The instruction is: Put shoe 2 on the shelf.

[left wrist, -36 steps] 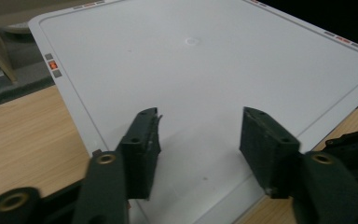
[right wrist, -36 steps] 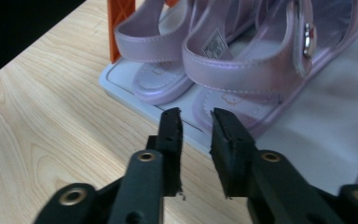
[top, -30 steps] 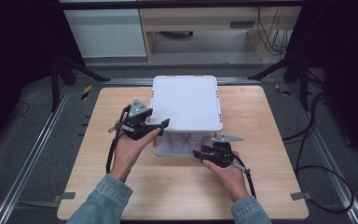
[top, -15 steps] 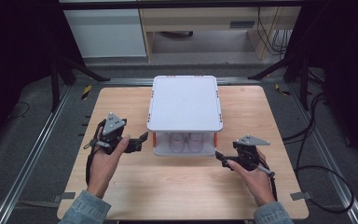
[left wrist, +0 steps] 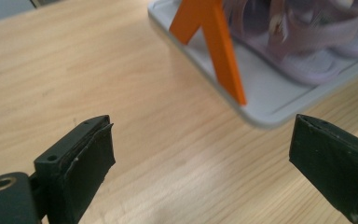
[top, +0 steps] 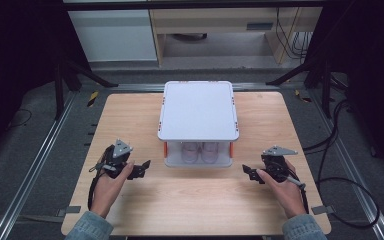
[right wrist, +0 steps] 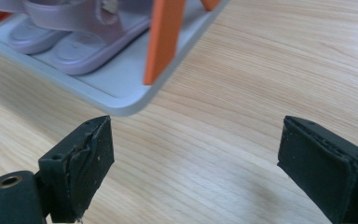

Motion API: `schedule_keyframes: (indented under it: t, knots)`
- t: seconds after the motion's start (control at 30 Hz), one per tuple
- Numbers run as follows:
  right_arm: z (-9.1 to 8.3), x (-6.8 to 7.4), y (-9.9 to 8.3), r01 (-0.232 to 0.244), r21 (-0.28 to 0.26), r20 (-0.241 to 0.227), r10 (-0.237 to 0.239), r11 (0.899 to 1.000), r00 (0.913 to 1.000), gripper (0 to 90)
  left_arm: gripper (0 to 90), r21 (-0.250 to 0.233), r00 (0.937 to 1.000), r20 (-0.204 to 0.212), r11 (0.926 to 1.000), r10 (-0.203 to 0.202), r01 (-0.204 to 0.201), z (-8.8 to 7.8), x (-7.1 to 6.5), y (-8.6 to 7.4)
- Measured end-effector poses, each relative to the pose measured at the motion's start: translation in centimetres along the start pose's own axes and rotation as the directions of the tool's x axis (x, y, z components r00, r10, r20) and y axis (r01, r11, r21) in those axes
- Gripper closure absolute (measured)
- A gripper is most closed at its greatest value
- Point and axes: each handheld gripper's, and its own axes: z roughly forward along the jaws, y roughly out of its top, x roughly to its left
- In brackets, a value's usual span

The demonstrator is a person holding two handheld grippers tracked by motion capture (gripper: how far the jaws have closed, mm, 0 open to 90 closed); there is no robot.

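A white two-tier rack (top: pixel 198 110) with orange posts stands mid-table, a pair of pale lilac shoes (top: pixel 200 151) on its lower shelf. My left gripper (top: pixel 141 169) rests low over the wood to the left of the rack's front, apart from it. My right gripper (top: pixel 249 173) is to the right of the front. Both have just been opening and stand open with nothing between the jaws. The left gripper view has bare wood between the jaws of my left gripper (left wrist: pixel 200 140), then the shelf rim (left wrist: pixel 261 114), a post (left wrist: pixel 219 51) and shoes (left wrist: pixel 307 60). The right gripper (right wrist: pixel 196 140) faces the shelf's corner (right wrist: pixel 116 100).
The wooden table (top: pixel 190 200) has free room in front of the rack and on both sides. Metal rails (top: pixel 40 165) run along the dark floor beside it. Cables (top: pixel 340 165) lie at the right, and stand legs (top: pixel 80 75) and a cabinet (top: pixel 115 35) are behind.
Both hands have drawn away from the rack's front corners, the left one leftward and down, the right one rightward. Both pairs of jaws stand wider than before.
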Motion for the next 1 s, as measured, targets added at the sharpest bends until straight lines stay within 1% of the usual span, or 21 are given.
schedule_keyframes:
  t: [0.03, 0.07, 0.17, 0.2, 0.23, 0.33, 0.4, 0.43, 0.5, 0.53, 0.6, 0.67, 0.77, 0.8, 0.9, 0.97, 1.0]
  knots:
    - [0.0, -0.2, 0.0, -0.006, 0.004, 0.003, 0.006, 1.000, 1.0000, 10.5, 5.3, 0.011, 1.0000, -0.004, 0.9999, -0.001, 0.001, 0.2, 0.2, -0.4]
    - [0.1, -0.5, -0.1, -0.003, 0.006, 0.011, 0.003, 1.000, 0.9999, 10.6, 5.3, 0.022, 1.0000, -0.008, 0.9997, -0.003, 0.003, 0.5, 0.5, -0.7]
    - [0.1, -1.4, -0.1, -0.017, 0.007, 0.031, 0.017, 1.000, 0.9994, 10.4, 5.3, 0.051, 0.9996, -0.022, 0.9985, -0.020, 0.021, 1.0, 1.6, -1.6]
    - [0.1, -1.7, -0.1, -0.016, 0.007, 0.045, 0.016, 1.000, 0.9989, 10.3, 5.3, 0.060, 0.9992, -0.029, 0.9978, -0.027, 0.029, 1.2, 1.9, -1.9]
    - [0.0, -2.0, 0.0, -0.025, 0.006, 0.058, 0.025, 1.000, 0.9980, 10.2, 5.4, 0.063, 0.9987, -0.038, 0.9973, -0.036, 0.038, 1.3, 2.3, -2.2]
    - [-0.1, -3.0, 0.0, -0.044, -0.005, 0.109, 0.044, 0.999, 0.9931, 10.2, 5.5, 0.067, 0.9961, -0.059, 0.9953, -0.066, 0.070, 1.7, 3.3, -3.0]
    - [-0.1, -3.6, -0.1, -0.056, -0.006, 0.144, 0.057, 0.998, 0.9880, 10.2, 5.7, 0.085, 0.9947, -0.063, 0.9926, -0.081, 0.087, 2.0, 3.8, -3.3]
    - [-0.1, -3.7, -0.2, -0.060, -0.005, 0.154, 0.060, 0.998, 0.9862, 10.2, 5.7, 0.084, 0.9937, -0.068, 0.9920, -0.089, 0.094, 2.2, 4.0, -3.5]
    - [0.1, -4.0, -0.4, -0.064, 0.002, 0.176, 0.063, 0.998, 0.9823, 10.2, 6.0, 0.088, 0.9925, -0.069, 0.9904, -0.101, 0.107, 2.4, 4.2, -4.0]
    - [0.2, -4.2, -0.6, -0.067, 0.006, 0.188, 0.064, 0.998, 0.9801, 10.3, 6.0, 0.095, 0.9922, -0.074, 0.9897, -0.100, 0.107, 2.6, 4.3, -4.1]
    - [0.5, -4.4, -1.0, -0.086, 0.024, 0.205, 0.080, 0.996, 0.9755, 10.3, 6.0, 0.098, 0.9910, -0.075, 0.9882, -0.110, 0.118, 2.8, 4.5, -4.3]
    - [0.7, -4.6, -1.1, -0.080, 0.040, 0.228, 0.069, 0.996, 0.9713, 10.3, 6.0, 0.104, 0.9899, -0.080, 0.9867, -0.117, 0.125, 3.0, 4.6, -4.4]
    - [0.8, -4.7, -1.2, -0.085, 0.046, 0.235, 0.072, 0.995, 0.9693, 10.2, 6.0, 0.102, 0.9887, -0.083, 0.9858, -0.125, 0.133, 3.3, 4.6, -4.6]
    - [0.8, -4.6, -1.2, -0.084, 0.050, 0.245, 0.069, 0.995, 0.9670, 10.2, 6.0, 0.101, 0.9880, -0.081, 0.9851, -0.131, 0.139, 3.4, 4.7, -4.7]
    - [1.1, -4.7, -1.4, -0.090, 0.060, 0.249, 0.073, 0.994, 0.9658, 9.5, 5.0, 0.087, 0.9871, -0.083, 0.9858, -0.137, 0.144, 3.4, 4.6, -4.8]
    - [1.3, -4.6, -1.5, -0.080, 0.060, 0.263, 0.061, 0.995, 0.9629, 8.6, 4.6, 0.089, 0.9872, -0.083, 0.9857, -0.136, 0.143, 3.5, 4.7, -4.8]
    - [1.4, -4.6, -1.5, -0.078, 0.056, 0.262, 0.060, 0.995, 0.9631, 7.3, 4.1, 0.091, 0.9872, -0.081, 0.9853, -0.137, 0.145, 3.5, 4.7, -4.8]
